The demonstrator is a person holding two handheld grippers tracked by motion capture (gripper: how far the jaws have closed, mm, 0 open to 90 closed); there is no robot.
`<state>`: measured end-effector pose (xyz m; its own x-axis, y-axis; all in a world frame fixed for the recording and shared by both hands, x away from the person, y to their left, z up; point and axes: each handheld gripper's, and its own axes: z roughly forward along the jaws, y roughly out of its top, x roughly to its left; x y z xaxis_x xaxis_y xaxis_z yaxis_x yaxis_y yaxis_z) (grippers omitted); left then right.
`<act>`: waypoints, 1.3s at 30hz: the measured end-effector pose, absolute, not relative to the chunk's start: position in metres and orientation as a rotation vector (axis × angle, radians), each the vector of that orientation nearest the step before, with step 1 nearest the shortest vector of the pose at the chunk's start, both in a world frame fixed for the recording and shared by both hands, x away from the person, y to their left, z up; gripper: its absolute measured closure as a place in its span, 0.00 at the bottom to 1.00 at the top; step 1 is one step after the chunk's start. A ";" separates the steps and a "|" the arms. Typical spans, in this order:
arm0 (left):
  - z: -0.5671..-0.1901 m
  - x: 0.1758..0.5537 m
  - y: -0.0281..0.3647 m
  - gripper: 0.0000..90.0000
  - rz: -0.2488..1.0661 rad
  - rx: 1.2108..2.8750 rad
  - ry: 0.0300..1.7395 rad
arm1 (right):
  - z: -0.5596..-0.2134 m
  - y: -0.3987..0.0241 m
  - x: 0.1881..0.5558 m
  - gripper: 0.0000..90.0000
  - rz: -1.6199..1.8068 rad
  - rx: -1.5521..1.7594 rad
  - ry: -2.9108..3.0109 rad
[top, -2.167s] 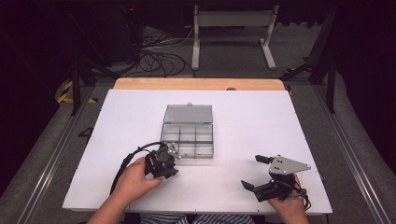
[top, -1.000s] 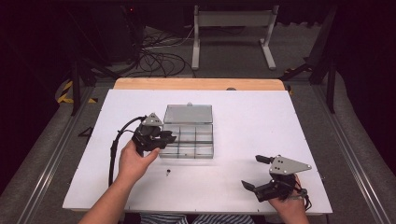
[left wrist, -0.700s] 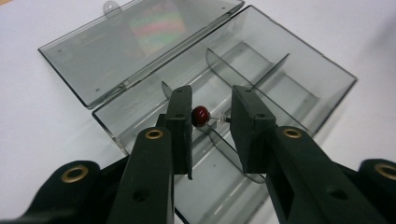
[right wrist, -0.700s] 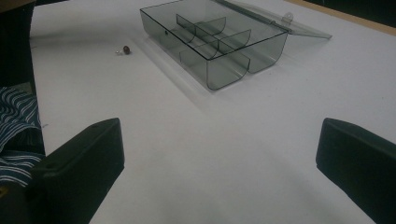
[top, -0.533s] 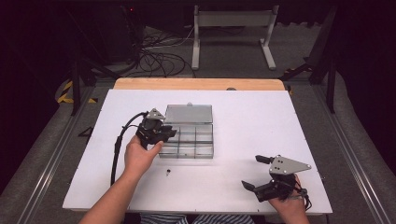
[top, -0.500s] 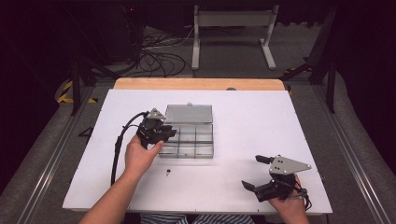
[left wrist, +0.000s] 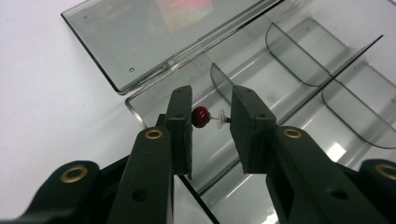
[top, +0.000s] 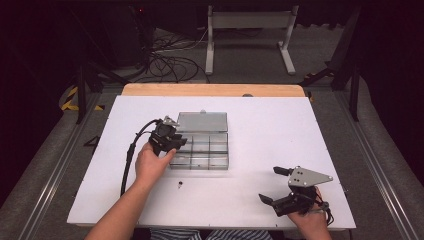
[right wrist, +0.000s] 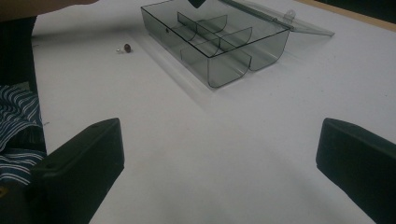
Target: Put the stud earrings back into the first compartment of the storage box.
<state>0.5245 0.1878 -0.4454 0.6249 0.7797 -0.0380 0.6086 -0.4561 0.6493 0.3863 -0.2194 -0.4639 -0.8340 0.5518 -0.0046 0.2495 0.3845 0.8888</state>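
Note:
A clear grey compartment box lies mid-table with its lid folded open at the back. My left gripper hovers over the box's left end. It is shut on a small pin with a dark red bead and a clear disc, held crosswise between the pads above a left compartment. A second red-beaded pin lies on the white table in front of the box, also in the right gripper view as the second pin. My right gripper rests at the front right, jaws wide open and empty.
The white table top has a wooden strip along its far edge. The left gripper's cable loops beside the forearm. A striped garment shows at the table's near edge. Box stands far ahead of the right gripper.
My left gripper has moved from the table in front of the box up to the box's left end, then sunk a little over it. The right gripper has kept still.

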 end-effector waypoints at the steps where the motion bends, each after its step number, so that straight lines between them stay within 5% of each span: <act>1: -0.446 0.525 0.188 0.77 0.354 2.220 1.089 | -0.464 -0.219 0.386 0.02 1.429 0.703 2.348; 14: -0.448 0.526 0.187 0.77 0.358 2.259 1.080 | -0.465 -0.218 0.387 0.02 1.431 0.701 2.360; 18: -0.445 0.525 0.189 0.65 0.352 2.222 1.075 | -0.465 -0.218 0.387 0.02 1.433 0.699 2.360; 39: -0.395 0.458 0.197 0.44 0.330 2.176 0.811 | -0.464 -0.217 0.386 0.02 1.436 0.692 2.362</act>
<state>0.4578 0.1973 -0.3951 0.7632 0.6457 -0.0254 0.4449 -0.4966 0.7453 0.3861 -0.2173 -0.4644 -0.8423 0.5391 0.0007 0.2487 0.3874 0.8877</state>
